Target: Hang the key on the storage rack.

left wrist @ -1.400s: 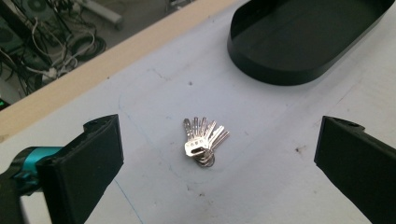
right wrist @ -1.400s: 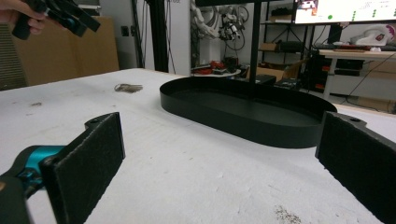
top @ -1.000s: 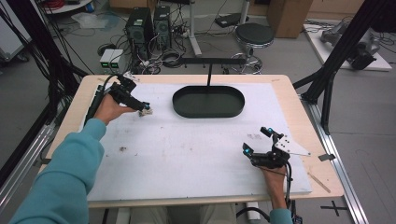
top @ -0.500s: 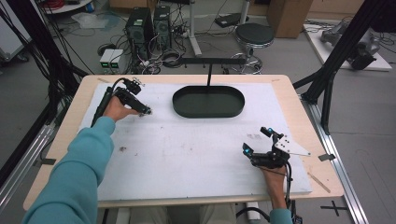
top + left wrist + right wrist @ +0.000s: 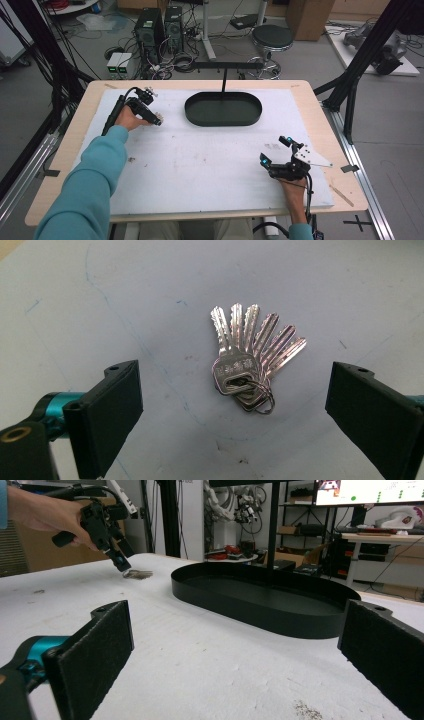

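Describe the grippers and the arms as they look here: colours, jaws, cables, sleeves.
Both are black handheld units. The left gripper has two flat black rectangular jaws on teal metal mounts, with a brass-coloured fitting low down; a black cable trails from it. The right gripper has matching jaws with rough felt-like faces, teal mounts, a grey three-cornered plate on top and blue lights. The left arm wears a teal sleeve.

Tray (image 5: 223,119): black, oval, sat at the far middle of the white tabletop (image 5: 200,165). Stool (image 5: 270,37), two computer towers (image 5: 160,27) and loose cables (image 5: 175,62) stood on the floor beyond.
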Action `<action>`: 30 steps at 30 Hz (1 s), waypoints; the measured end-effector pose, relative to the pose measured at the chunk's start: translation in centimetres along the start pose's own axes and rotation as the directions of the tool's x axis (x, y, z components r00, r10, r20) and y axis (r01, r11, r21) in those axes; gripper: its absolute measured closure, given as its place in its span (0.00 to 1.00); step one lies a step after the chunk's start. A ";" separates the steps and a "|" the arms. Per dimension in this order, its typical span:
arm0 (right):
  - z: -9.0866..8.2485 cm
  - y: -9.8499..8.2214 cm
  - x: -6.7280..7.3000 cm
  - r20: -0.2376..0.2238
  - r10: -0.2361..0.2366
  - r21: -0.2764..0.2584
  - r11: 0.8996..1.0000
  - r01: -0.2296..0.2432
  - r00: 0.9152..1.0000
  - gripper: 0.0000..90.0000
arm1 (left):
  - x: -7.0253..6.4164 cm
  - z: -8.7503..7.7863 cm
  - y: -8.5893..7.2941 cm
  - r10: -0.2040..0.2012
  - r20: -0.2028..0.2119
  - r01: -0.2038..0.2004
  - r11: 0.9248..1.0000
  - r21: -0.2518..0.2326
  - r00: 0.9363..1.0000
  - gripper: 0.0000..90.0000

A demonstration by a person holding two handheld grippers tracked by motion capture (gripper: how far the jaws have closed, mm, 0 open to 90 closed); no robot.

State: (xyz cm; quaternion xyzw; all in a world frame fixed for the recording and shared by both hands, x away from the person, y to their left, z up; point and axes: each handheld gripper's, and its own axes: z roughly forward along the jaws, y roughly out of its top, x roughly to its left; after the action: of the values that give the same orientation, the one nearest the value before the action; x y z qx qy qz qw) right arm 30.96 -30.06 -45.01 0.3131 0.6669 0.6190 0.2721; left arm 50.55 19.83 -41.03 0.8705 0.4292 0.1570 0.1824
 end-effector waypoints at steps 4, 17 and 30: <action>0.0 0.0 0.0 -0.003 0.001 0.000 1.000 -0.001 1.000 0.01 | -0.1 0.2 0.0 0.000 -0.010 0.000 1.000 0.020 1.000 0.12; 0.0 0.0 0.0 -0.004 0.004 -0.001 1.000 -0.004 1.000 0.01 | -0.5 0.2 0.1 -0.019 -0.043 0.022 0.998 0.067 0.999 0.35; 0.0 0.0 0.0 0.001 0.004 -0.003 1.000 -0.004 1.000 0.01 | -0.9 0.3 0.2 -0.011 -0.078 0.018 0.995 0.093 0.997 0.48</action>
State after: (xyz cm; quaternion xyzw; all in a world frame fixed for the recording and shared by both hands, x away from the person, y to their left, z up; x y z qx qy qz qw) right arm 30.98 -30.10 -45.00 0.3142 0.6651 0.6205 0.2718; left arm 50.32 18.91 -41.33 0.8683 0.4491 0.1690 0.1256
